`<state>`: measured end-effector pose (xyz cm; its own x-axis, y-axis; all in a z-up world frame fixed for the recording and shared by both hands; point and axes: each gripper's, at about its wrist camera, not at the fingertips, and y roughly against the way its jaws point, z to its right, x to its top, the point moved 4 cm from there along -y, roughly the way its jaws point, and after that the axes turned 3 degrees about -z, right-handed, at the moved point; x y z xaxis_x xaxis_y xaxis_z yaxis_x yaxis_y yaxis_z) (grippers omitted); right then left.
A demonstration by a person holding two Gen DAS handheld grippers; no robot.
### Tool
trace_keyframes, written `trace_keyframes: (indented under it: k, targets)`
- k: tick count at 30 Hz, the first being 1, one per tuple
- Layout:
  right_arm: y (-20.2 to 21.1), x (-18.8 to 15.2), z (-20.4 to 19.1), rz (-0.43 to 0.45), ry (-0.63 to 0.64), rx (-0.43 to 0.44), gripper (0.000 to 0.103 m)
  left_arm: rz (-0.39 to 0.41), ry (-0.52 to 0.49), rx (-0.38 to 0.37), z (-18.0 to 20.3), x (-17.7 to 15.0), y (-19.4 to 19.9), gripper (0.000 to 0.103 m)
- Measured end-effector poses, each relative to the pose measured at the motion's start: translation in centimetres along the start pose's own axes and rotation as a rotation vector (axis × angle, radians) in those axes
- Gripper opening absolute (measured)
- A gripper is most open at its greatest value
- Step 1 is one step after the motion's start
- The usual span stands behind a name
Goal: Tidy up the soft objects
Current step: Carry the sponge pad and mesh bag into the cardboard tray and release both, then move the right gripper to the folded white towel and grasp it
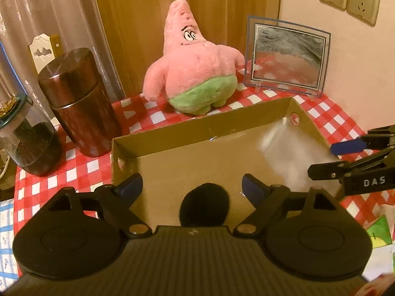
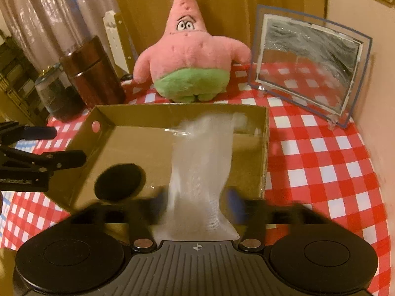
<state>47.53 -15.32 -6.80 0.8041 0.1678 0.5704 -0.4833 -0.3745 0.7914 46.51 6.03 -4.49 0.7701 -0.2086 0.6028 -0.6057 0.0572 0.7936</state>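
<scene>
Holding both tools over the cardboard box [image 2: 265,148], we note the state of each. Our right tool [image 2: 197,202] has a white mesh pouch [image 2: 201,167] between its blue pads [image 2: 234,204]; the frame is motion-blurred there, and the pads look set a little wider than the fabric, so we cannot tell whether they clamp it or have let go. Our left tool [image 1: 192,185] stands open, jaws spread wide, nothing between them.

Position of the pouch: its long axis runs straight away from our right tool, from the near edge of the box toward the far wall, on the right half of the box. In the left wrist view the same pouch [image 1: 286,153] shows as a pale blur in the box's right corner, with the right tool [image 1: 328,157] coming in from that side. A black round pad [image 2: 119,181] lies flat on the box floor, left of the pouch and apart from it; it sits directly ahead of our left tool [image 2: 66,145], so the left hand is nearer to it.

Outside the box, on the red checked counter [image 2: 321,160]: a pink starfish plush [image 2: 190,56] upright just behind the far wall, a clear picture frame [image 2: 308,64] to its right, a brown metal canister [image 2: 93,71] and a glass jar [image 1: 29,143] to its left.

Judgement: the pouch appears nearly placed; the plush looks like the remaining soft thing, lying roughly centred beyond both tools.
</scene>
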Motion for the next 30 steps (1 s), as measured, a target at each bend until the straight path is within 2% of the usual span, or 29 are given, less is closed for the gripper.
trace_keyframes:
  k: [8,15,20,30]
  targets:
    - [2.7,-0.7,0.4,0.059,0.004,-0.006,0.07,0.061,0.048,0.005,-0.3,-0.9,4.0,0.086]
    - [8.3,-2.6,0.5,0.123,-0.003,-0.027,0.07,0.188,0.093,0.027,0.7,-2.7,11.3,0.086]
    - [13.6,-5.2,0.2,0.17,0.001,-0.047,0.07,0.251,0.13,0.049,2.3,-4.9,16.5,0.086]
    - [22.9,-12.6,-0.7,0.224,-0.02,-0.076,0.07,0.268,0.215,0.035,5.7,-11.8,24.0,0.086]
